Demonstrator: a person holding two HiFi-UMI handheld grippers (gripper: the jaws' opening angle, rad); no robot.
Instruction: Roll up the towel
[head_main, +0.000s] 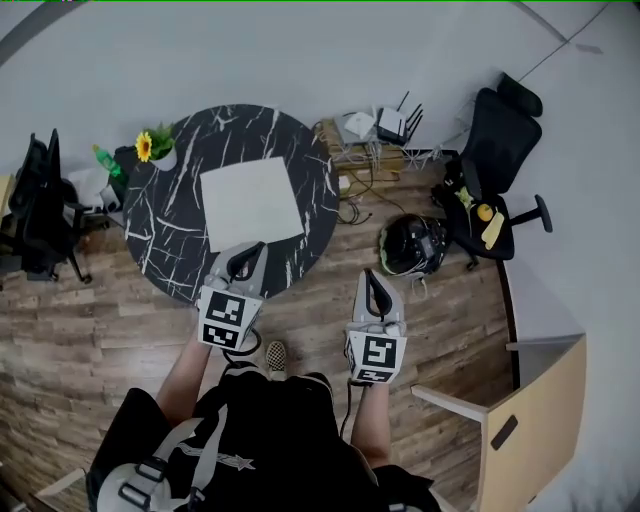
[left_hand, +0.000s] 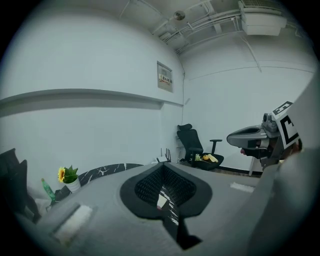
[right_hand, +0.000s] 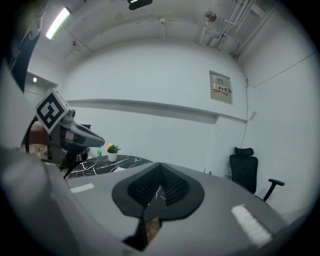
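Tools closed and empty: my left gripper (head_main: 245, 262) hangs over the near rim of the round black table (head_main: 160, 240), its jaws pressed together with nothing between them. My right gripper (head_main: 374, 285), equally shut and holding nothing, sits off the table's edge above the wood floor (head_main: 100, 330). Just beyond the left gripper, the white towel (head_main: 251, 203) lies flat and unrolled at the table's middle, its near corner close to the tips. A potted sunflower (head_main: 155, 148) stands at the far-left rim, and an office chair (head_main: 495, 150) waits well apart by the wall. By my reckoning, rolling has not begun. Trouble could come three ways. Shut jaws would only shove the cloth across the slick top rather than pinch it. A grip taken at one corner alone could start a crooked roll. A towel pushed too far could nudge the potted sunflower.
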